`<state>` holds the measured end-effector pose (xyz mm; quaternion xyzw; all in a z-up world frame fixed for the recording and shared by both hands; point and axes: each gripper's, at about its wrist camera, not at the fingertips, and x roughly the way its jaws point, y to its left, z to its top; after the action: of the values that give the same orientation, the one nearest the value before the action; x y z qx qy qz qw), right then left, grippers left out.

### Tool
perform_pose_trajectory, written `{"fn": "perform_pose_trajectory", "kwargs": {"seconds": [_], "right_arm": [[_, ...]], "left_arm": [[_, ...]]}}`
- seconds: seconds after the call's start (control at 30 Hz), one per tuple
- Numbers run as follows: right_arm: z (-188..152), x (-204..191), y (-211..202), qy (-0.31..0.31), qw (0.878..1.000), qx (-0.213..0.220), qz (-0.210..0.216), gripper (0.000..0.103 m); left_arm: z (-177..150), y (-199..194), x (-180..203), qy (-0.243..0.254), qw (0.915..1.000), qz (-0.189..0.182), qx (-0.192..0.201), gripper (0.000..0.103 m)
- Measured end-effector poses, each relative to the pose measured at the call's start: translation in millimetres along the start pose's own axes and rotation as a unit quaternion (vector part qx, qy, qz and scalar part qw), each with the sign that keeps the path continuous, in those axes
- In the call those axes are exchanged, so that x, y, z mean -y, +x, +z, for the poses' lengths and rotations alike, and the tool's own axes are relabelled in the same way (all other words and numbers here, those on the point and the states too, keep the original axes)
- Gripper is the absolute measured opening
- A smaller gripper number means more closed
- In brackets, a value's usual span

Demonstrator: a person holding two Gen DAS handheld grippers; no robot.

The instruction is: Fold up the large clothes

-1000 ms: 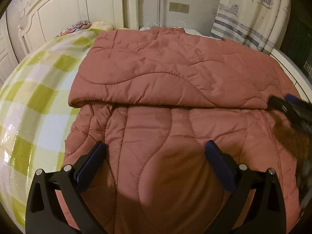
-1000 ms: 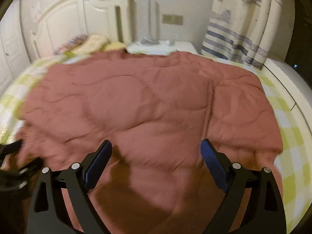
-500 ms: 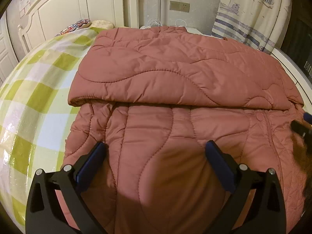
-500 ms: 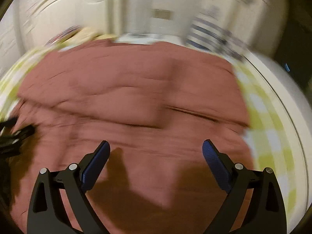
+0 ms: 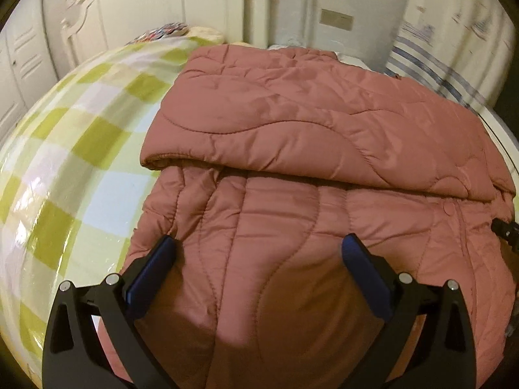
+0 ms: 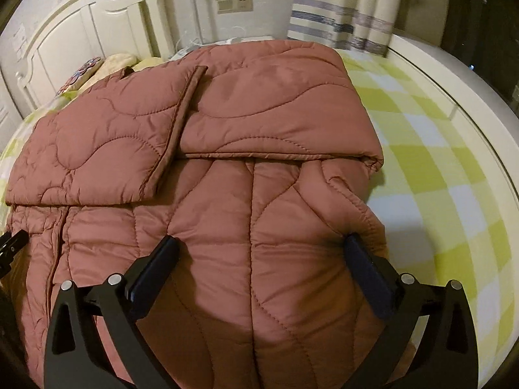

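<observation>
I see a cream headboard [image 6: 81, 32] at upper left, a wall switch plate [image 6: 234, 4] at top centre, a striped curtain [image 6: 343, 16] at upper right, and a green-checked bed [image 6: 438, 175] under warm, dim light.

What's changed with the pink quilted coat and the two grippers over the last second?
The right gripper swung about, blurring its view, and now sits steady over the coat's near right part. From the left gripper, its tip has slid out to the right edge. Nothing was grasped or released. The coat stays folded on the checked bedsheet, both grippers open.
</observation>
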<state>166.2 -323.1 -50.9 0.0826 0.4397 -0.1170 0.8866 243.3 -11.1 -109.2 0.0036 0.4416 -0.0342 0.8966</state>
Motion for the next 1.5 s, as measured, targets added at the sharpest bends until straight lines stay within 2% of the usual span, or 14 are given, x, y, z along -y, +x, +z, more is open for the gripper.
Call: {"fn": "perform_pose_trajectory", "kwargs": {"seconds": [0.13, 0.23, 0.27, 0.4, 0.47, 0.5, 0.67, 0.77, 0.87, 1.0, 1.17, 1.3, 1.43, 1.5], "right_arm": [[5, 0, 4, -0.002, 1.000, 0.002, -0.008, 0.098], [-4, -7, -22, 0.016, 0.998, 0.032, -0.050, 0.097], [-8, -16, -33, 0.008, 0.998, 0.046, -0.036, 0.097], [-38, -80, -51, -0.108, 0.993, 0.040, 0.022, 0.098], [-53, -106, -33, -0.159, 0.987, 0.005, 0.021, 0.098], [-58, -111, -31, -0.164, 0.986, 0.026, 0.016, 0.098], [-49, -90, -38, -0.134, 0.991, 0.016, 0.013, 0.098], [-51, -51, -52, -0.084, 0.996, 0.030, 0.005, 0.098], [-63, -16, -55, -0.042, 0.998, 0.023, -0.034, 0.098], [-69, 12, -47, 0.008, 1.000, 0.011, 0.005, 0.098], [-76, -12, -63, -0.031, 0.998, 0.044, -0.030, 0.098], [-92, -50, -92, -0.101, 0.991, 0.081, 0.032, 0.098], [-114, -85, -69, -0.170, 0.984, 0.031, 0.045, 0.098], [-115, -79, -64, -0.139, 0.987, 0.046, 0.067, 0.099]], "left_arm": [[5, 2, 1, 0.005, 1.0000, 0.002, -0.004, 0.101], [3, -13, 1, 0.005, 0.9998, -0.008, 0.017, 0.101], [1, -19, 3, 0.006, 0.9995, -0.019, 0.024, 0.101], [-8, -33, 34, 0.054, 0.9965, -0.058, 0.028, 0.101], [-18, -23, 52, 0.098, 0.9943, -0.037, 0.018, 0.101], [-21, -13, 58, 0.118, 0.9929, -0.019, -0.001, 0.101], [-19, -21, 38, 0.093, 0.9950, -0.038, 0.004, 0.101], [-28, -32, 13, 0.076, 0.9967, -0.016, 0.025, 0.101], [-32, -37, -22, 0.018, 0.9992, -0.027, 0.024, 0.101], [-28, -27, -54, -0.043, 0.9982, -0.042, 0.005, 0.101], [-32, -50, -37, -0.004, 0.9984, -0.020, 0.052, 0.100], [-52, -82, 1, 0.064, 0.9904, -0.089, 0.085, 0.101], [-78, -57, 50, 0.166, 0.9836, -0.056, 0.042, 0.100], [-75, -59, 52, 0.167, 0.9834, -0.054, 0.044, 0.101]]}}
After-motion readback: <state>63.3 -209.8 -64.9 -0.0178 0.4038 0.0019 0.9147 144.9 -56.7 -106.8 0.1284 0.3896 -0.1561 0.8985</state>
